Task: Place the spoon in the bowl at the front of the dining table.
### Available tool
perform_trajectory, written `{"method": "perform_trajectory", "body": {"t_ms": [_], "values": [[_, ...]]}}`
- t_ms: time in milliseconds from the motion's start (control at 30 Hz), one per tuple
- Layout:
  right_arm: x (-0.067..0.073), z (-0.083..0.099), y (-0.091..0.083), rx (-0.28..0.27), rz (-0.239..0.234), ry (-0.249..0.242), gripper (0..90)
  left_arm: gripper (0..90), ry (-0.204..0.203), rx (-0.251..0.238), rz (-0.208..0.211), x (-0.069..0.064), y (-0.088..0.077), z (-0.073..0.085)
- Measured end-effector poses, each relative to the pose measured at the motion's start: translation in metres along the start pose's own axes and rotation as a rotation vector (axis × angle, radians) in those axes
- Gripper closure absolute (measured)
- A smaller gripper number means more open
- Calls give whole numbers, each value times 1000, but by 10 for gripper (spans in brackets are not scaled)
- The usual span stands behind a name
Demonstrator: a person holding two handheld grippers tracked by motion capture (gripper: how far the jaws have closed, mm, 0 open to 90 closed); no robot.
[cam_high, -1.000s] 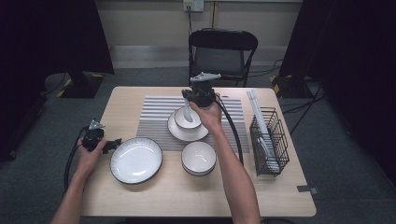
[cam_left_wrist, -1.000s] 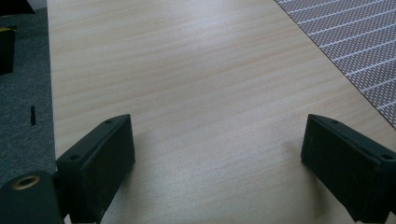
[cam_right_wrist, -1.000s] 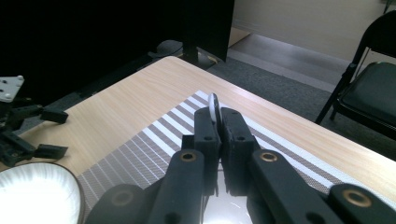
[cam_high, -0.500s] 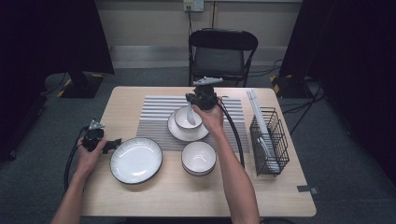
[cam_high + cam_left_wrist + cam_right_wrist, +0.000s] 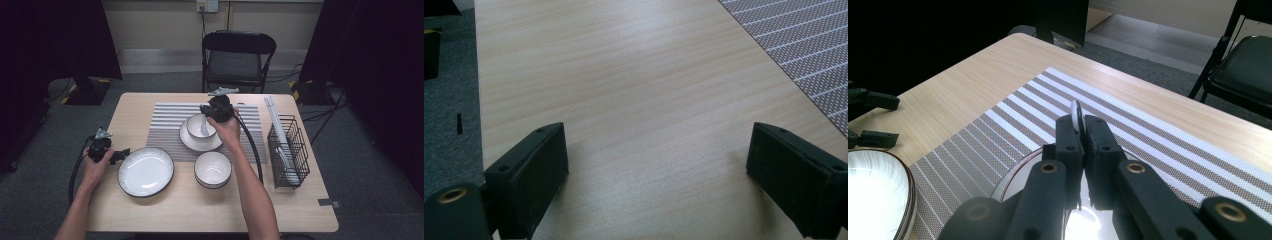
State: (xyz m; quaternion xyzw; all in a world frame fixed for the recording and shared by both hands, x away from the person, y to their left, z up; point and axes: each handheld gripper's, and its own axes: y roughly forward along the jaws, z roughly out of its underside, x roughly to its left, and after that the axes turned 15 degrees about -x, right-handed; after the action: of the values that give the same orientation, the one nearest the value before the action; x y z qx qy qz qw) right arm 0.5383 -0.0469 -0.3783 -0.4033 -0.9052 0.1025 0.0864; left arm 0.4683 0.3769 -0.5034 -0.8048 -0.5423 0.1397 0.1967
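Note:
My right gripper (image 5: 210, 117) hovers over a small white bowl (image 5: 196, 131) that sits on a white saucer (image 5: 192, 143) on the striped placemat (image 5: 165, 125). It is shut on the thin handle of a white spoon (image 5: 1076, 114), whose bowl end hangs down into the small bowl (image 5: 202, 126). In the right gripper view the jaws (image 5: 1079, 125) press together on the handle above the saucer's dark rim (image 5: 1010, 177). My left gripper (image 5: 120, 155) rests on the table at the left edge, open, with bare wood between its jaws (image 5: 656, 160).
A large white dark-rimmed plate (image 5: 145, 171) lies just right of the left gripper. A white bowl (image 5: 213, 169) stands near the front of the placemat. A black wire rack (image 5: 287, 155) holding white pieces is at the right. A folding chair (image 5: 237, 55) stands behind the table.
The right gripper has sunk a little toward the small bowl with the spoon in it. The left gripper has stayed in place.

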Motion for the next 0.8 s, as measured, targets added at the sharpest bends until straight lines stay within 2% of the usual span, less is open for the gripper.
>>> {"method": "perform_trajectory", "body": {"t_ms": [800], "values": [[10, 18, -10, -15, -24, -9, 858, 93, 0, 1, -1, 0, 0, 0]]}}
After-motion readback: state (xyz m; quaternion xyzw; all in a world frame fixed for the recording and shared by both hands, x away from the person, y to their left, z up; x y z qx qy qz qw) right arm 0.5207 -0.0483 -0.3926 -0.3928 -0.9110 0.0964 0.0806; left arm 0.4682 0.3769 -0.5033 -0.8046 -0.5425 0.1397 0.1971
